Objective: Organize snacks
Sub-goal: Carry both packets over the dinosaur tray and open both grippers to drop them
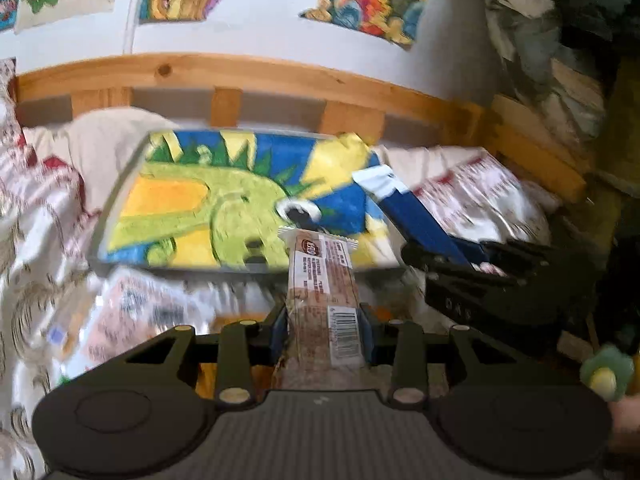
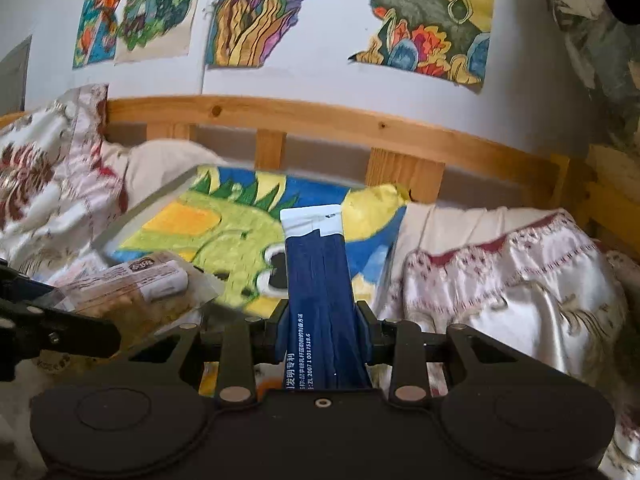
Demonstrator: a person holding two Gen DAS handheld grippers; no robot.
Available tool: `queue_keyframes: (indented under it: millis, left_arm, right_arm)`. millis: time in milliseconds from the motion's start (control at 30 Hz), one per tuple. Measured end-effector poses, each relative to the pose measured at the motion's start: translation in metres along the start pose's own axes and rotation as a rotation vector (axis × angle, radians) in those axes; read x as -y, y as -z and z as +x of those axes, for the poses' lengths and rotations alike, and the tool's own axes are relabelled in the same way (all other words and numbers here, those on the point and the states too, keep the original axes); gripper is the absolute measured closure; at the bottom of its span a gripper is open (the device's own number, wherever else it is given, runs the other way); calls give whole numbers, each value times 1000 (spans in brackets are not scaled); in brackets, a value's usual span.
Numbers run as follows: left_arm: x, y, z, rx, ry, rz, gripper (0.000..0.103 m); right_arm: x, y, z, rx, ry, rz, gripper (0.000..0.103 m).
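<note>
A bed with a pale floral satin cover [image 2: 520,280] is filling the scene, a pine headboard rail [image 2: 320,120] and a white wall hung with bright paintings [image 2: 280,12] lying beyond. Nearest, the left gripper [image 1: 325,320] is clamping a clear-wrapped brown snack bar [image 1: 322,276], which is sticking straight ahead past the fingertips; a barcode is showing on the wrapper, the small print too blurred to read. The right gripper [image 2: 323,332] is likewise pinching a long dark blue sachet with a white sealed top [image 2: 318,264], white Chinese print and what looks like "ZL 2007 1 0017518.6" running along its lower part. Both are probably gripped low so the free ends lead toward a drop spot. Just ahead of both grippers a shallow tray painted with a green dinosaur [image 2: 224,232] is lying on the cover, likely the sorting place
</note>
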State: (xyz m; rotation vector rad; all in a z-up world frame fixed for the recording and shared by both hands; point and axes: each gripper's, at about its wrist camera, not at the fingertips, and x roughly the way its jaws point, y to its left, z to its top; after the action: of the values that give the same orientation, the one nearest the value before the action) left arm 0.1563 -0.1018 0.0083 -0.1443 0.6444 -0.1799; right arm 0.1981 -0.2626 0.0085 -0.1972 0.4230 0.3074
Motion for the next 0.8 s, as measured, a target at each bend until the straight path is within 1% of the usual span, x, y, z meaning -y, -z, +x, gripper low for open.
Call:
queue_keyframes:
  millis: [100, 233, 333, 400, 533, 800]
  left_arm:
    - [-5, -22, 21, 42, -68, -30, 63]
    - [-18, -53, 55, 84, -145, -84, 63]
    - [-23, -68, 82, 105, -190, -91, 63]
    - [-27, -77, 99, 102, -206, -111, 63]
    - [-30, -87, 128, 85, -225, -138, 63]
    - [-26, -85, 156, 37, -236, -140, 63]
  right_arm:
    - [3, -10, 16, 38, -8, 35, 68]
    - [8, -26, 38, 112, -32, 84, 68]
    - [13, -34, 60, 131, -49, 119, 67]
    - [15, -37, 77, 122, -56, 133, 67]
    - [22, -37, 102, 74, -75, 174, 67]
    - [30, -28, 130, -22, -57, 213, 67]
